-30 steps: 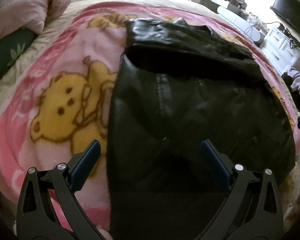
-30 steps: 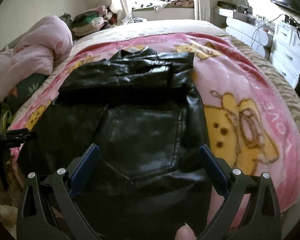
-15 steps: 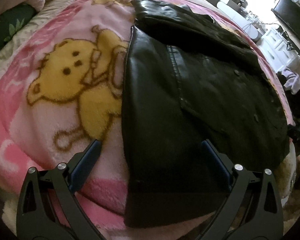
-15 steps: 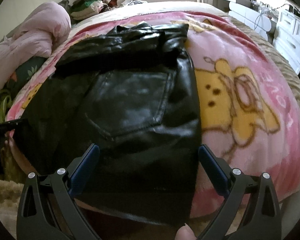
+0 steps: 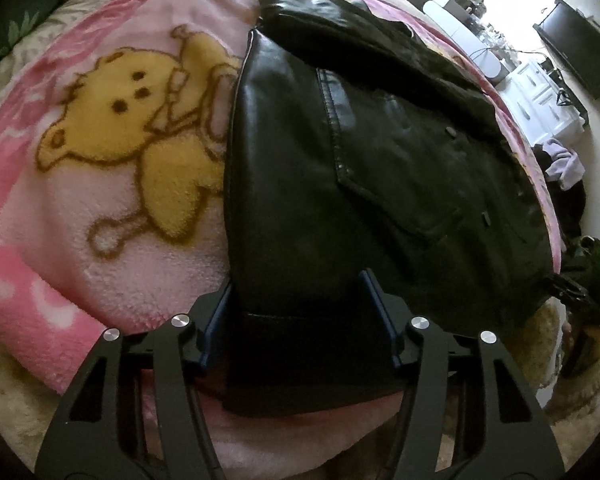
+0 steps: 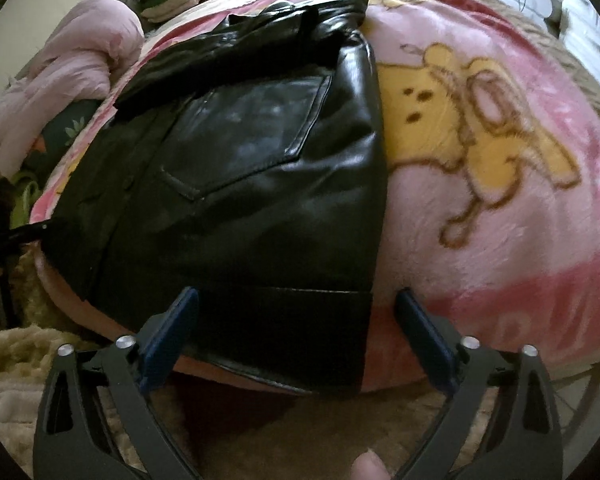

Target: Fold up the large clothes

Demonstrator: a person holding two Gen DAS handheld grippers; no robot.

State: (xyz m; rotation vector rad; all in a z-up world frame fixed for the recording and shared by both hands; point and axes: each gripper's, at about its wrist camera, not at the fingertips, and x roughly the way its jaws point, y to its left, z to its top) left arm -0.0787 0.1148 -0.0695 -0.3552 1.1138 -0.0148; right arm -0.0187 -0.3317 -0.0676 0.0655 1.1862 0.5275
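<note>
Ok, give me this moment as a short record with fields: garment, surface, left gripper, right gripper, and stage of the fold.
garment: black leather jacket, sleeves folded across its top, lying flat
surface: pink bear-print blanket on a bed
left gripper: jaws just been closing, fingers straddling the jacket's bottom hem at its left corner; grip not confirmed
right gripper: jaws just been closing, not yet pressing, hem's right corner between the fingers
stage: both grippers at the bottom hem, hem not yet lifted
</note>
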